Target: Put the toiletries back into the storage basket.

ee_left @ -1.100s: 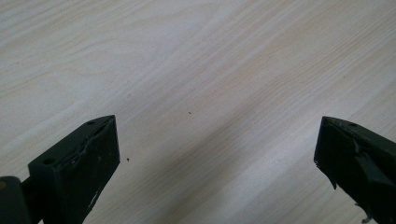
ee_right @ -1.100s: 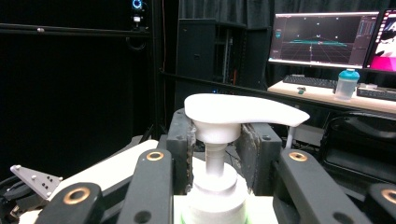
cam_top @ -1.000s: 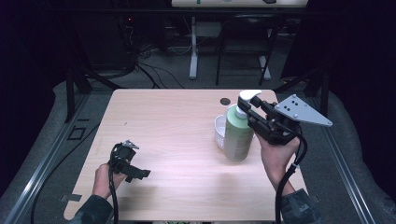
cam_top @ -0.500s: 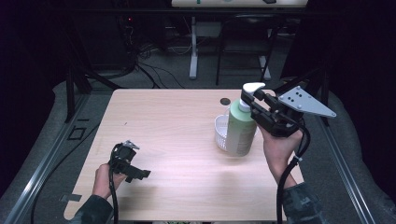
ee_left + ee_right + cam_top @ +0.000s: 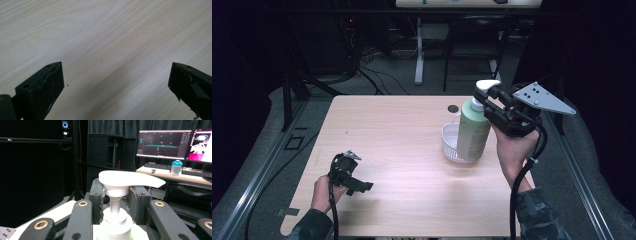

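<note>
A light green pump bottle (image 5: 473,131) with a white pump head (image 5: 127,178) hangs slightly tilted over the right side of the wooden table (image 5: 402,130). My right gripper (image 5: 484,98) is shut on the bottle's neck just under the pump, as the right gripper view shows (image 5: 115,192). The bottle's base is in front of a white perforated round basket (image 5: 451,145) and hides part of it; I cannot tell whether the base touches it. My left gripper (image 5: 354,182) sits low at the front left, open, with bare wood between its jaws (image 5: 116,72).
A small dark round hole (image 5: 453,108) marks the table behind the basket. Beyond the table are a desk leg (image 5: 418,55) and floor cables. The right gripper view shows monitors (image 5: 162,143) and a desk with a blue-capped bottle (image 5: 176,167) far off.
My right gripper has lifted the green bottle a little and carried it slightly right, tilting it. The left gripper has not moved.
</note>
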`<action>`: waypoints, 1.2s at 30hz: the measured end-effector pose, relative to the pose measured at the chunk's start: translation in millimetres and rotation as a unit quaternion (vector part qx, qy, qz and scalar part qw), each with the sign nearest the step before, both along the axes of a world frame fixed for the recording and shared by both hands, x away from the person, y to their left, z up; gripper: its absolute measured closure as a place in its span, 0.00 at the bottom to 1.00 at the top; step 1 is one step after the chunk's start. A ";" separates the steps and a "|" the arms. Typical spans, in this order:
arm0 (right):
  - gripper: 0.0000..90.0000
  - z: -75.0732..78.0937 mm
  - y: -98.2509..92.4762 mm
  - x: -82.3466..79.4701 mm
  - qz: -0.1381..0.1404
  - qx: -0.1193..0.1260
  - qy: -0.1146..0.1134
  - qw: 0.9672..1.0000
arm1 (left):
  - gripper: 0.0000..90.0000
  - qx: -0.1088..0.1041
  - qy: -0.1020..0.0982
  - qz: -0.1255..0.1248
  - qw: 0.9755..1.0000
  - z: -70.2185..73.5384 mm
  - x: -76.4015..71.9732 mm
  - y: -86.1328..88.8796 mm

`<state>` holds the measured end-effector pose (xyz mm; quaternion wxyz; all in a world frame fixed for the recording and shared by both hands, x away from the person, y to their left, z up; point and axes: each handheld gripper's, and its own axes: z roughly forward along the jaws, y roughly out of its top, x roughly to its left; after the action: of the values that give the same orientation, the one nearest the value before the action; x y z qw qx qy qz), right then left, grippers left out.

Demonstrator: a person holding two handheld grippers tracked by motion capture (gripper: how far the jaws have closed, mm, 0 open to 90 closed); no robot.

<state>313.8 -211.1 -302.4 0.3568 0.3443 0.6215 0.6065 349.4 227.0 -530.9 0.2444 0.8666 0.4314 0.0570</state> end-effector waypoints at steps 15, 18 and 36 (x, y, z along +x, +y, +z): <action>0.75 7.0 0.0 15.2 -0.012 -0.006 -0.003 1.000 | 0.00 0.001 0.002 -0.003 1.000 -0.5 -0.6 -0.6; 0.75 5.9 -0.3 17.9 -0.014 -0.007 -0.003 1.000 | 0.00 0.002 0.002 -0.004 1.000 -0.6 -0.4 -0.5; 0.75 1.6 -2.2 38.8 -0.027 -0.005 0.000 1.000 | 0.00 0.001 0.004 -0.002 1.000 -0.7 -0.9 -0.6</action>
<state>352.6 -213.3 -300.8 0.3745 0.3594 0.6149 0.5937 348.5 226.4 -531.6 0.2416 0.8680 0.4305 0.0538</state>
